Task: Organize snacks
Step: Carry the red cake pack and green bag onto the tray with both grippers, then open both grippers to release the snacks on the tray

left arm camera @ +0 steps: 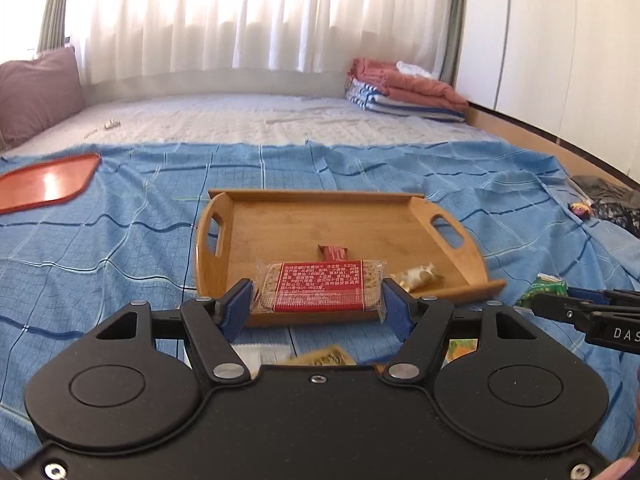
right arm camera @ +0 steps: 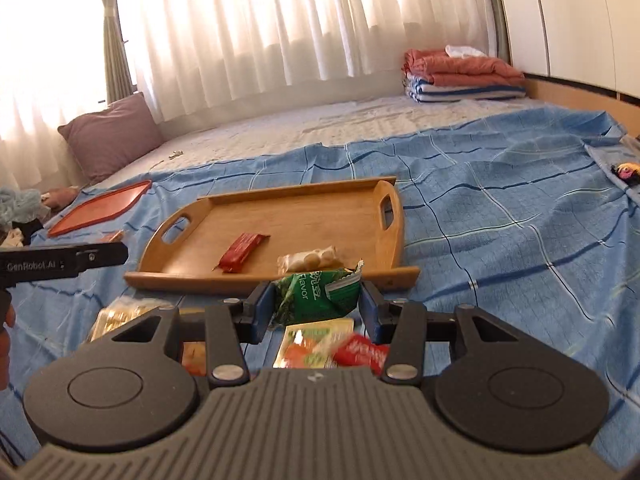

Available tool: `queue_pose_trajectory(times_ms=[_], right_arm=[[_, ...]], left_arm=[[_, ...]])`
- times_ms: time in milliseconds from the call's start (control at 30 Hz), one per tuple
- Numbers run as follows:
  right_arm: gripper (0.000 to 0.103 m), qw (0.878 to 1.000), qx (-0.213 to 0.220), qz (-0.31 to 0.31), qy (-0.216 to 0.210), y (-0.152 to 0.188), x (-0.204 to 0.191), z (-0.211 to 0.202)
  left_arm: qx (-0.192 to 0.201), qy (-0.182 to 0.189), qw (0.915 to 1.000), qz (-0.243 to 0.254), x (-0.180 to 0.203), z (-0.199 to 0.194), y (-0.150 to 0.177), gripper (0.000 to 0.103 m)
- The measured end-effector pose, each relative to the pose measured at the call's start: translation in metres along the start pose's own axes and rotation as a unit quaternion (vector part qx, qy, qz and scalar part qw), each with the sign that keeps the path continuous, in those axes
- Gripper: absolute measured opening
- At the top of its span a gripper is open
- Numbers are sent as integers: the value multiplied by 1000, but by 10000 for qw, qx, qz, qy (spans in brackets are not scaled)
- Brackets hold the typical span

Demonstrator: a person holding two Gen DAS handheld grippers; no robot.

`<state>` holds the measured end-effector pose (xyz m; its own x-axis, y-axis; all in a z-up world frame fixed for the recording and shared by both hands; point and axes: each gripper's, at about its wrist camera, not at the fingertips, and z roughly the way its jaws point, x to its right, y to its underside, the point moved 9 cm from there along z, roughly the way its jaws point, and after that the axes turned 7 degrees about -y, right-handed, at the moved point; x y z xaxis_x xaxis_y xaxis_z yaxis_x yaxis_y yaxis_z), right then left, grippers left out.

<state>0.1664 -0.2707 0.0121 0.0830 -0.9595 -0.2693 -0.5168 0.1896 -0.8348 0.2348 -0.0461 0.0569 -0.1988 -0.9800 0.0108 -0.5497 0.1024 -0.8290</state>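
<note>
While two snacks already lie in the wooden tray (right arm camera: 372, 204), a red bar (right arm camera: 243, 251) and a pale packet of round sweets (right arm camera: 308, 260), most of the sorting is judged unfinished. The left gripper (left arm camera: 318, 300) has its jaws clamped on a clear-wrapped cracker pack with a red label (left arm camera: 320, 286), held above the tray's near edge. The right gripper (right arm camera: 318, 308) has its jaws closed on a green snack bag (right arm camera: 316, 296), just short of the tray. Several more packets (right arm camera: 324, 344) lie on the blue checked sheet (right arm camera: 500, 220) of the bed below, waiting to be moved.
</note>
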Motion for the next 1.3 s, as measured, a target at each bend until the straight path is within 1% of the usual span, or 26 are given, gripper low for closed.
queue_pose_trajectory(times_ms=[167, 333, 467, 567, 667, 800, 1167, 1300], right_arm=[[50, 9986, -360, 382, -38, -30, 16, 43], [50, 9947, -839, 599, -32, -48, 17, 91], [50, 9931, -1039, 535, 38, -56, 13, 124], [50, 9920, -1208, 352, 122, -53, 11, 147], [50, 9900, -1368, 307, 175, -46, 12, 165], [50, 9891, -1429, 300, 203, -40, 13, 177], [50, 9888, -1459, 234, 229, -29, 14, 189], [50, 9893, -1430, 119, 259, -25, 12, 191]], left_arm=[[-444, -76, 9988, -210, -7, 49, -21, 66], [-756, -402, 9962, -160, -8, 97, -26, 66], [-902, -578, 9942, -118, -9, 125, -21, 67], [-1024, -681, 9924, -91, -10, 140, -12, 67], [-1099, -756, 9911, -2, -11, 151, -4, 67], [-1130, -769, 9906, -35, -12, 161, 2, 67], [-1179, -758, 9901, 95, -6, 172, 13, 67], [-1125, -809, 9902, 195, -3, 173, 15, 67]])
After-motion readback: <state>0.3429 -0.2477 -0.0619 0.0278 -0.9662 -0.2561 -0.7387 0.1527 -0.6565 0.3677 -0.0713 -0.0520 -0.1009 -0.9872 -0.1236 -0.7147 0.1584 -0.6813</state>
